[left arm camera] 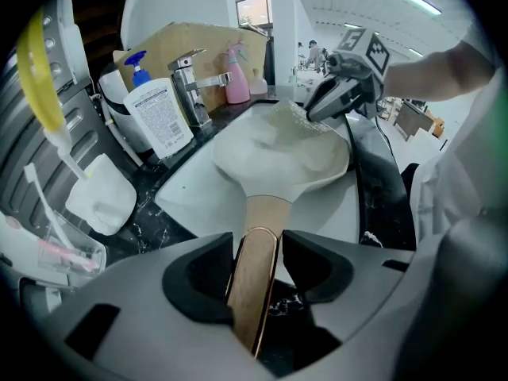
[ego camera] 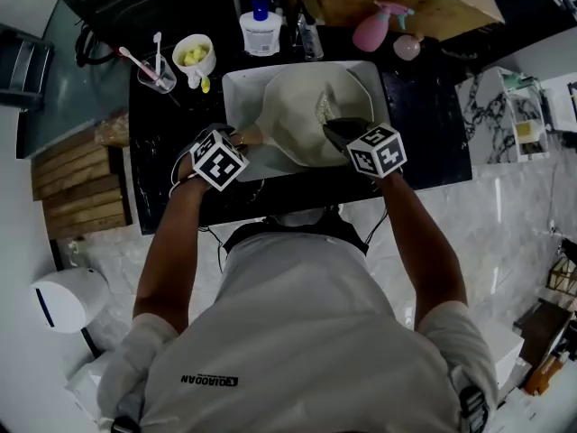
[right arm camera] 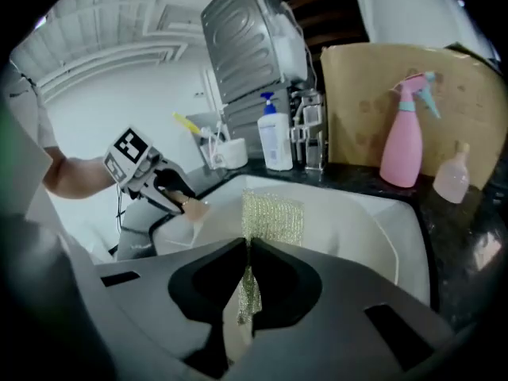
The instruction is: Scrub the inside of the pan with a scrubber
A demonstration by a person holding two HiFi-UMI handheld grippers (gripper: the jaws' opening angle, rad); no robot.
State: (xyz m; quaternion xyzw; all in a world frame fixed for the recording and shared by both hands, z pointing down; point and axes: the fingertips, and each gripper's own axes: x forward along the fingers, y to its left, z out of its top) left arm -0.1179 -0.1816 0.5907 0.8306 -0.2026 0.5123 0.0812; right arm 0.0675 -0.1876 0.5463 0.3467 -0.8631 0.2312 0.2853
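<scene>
Clamping the pan (left arm camera: 278, 153) by its handle (left arm camera: 266, 213), left gripper (left arm camera: 255, 248); right gripper (right arm camera: 246, 252) pinches scrubber (right arm camera: 272, 217).

The cream pan (left arm camera: 278, 153) is smooth and matt inside. Its pale wooden handle (left arm camera: 255, 292) has a dull finish and a thin coppery metal edge. The pale gold mesh scrubber (right arm camera: 272, 217) looks woven from shiny wire, rough and open. The white sink basin (right arm camera: 381, 213) is smooth and glossy, and the black veined stone counter (ego camera: 424, 147) looks polished. The chrome tap (left arm camera: 190, 86) gleams. The pink plastic spray bottle (right arm camera: 401, 145) has a soft sheen, while the brown cardboard sheet (right arm camera: 365, 86) is dull.
</scene>
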